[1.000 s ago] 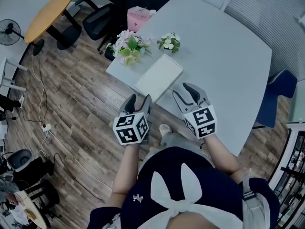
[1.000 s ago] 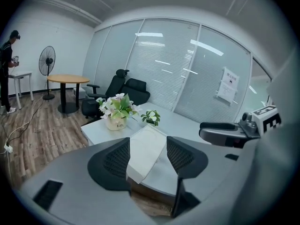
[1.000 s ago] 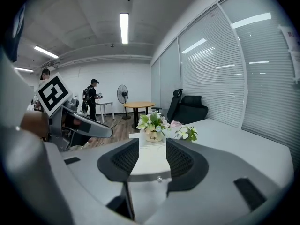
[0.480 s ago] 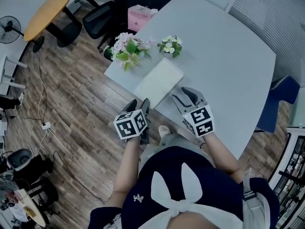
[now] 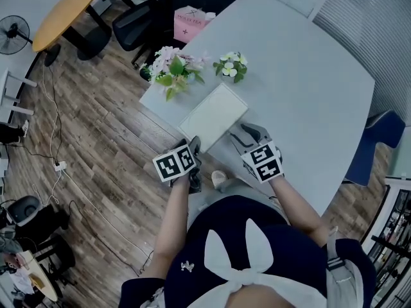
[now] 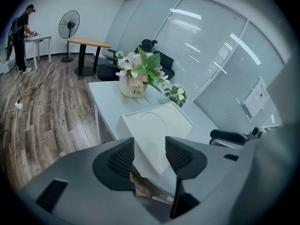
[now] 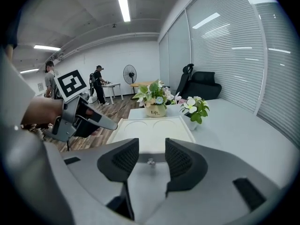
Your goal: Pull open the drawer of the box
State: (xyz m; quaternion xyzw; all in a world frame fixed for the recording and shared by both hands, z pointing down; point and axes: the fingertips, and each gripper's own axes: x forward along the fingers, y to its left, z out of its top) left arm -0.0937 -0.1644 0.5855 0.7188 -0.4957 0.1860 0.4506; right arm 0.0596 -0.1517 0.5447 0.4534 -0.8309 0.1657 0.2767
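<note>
**Approach to the drawer front.** The box (image 5: 214, 115) lies flat on the bench (image 5: 302, 76), close to its near-left edge, with flowers (image 5: 172, 68) behind it. Its long axis runs crosswise to the right tool (image 7: 151, 149), so the long drawer front faces that tool squarely. We judge the right hand the better placed for the pull. The right tool's jaws stand apart and unloaded, framing the small knob (image 7: 150, 161) without touching it. The left tool (image 6: 149, 146) hangs at the bench edge by the box's near corner. Its jaws have just been closing a little, yet they stand apart with nothing pressed between them. Only the right gripper view shows the knob. The head view gives us the lid and the placing of both tools.
</note>
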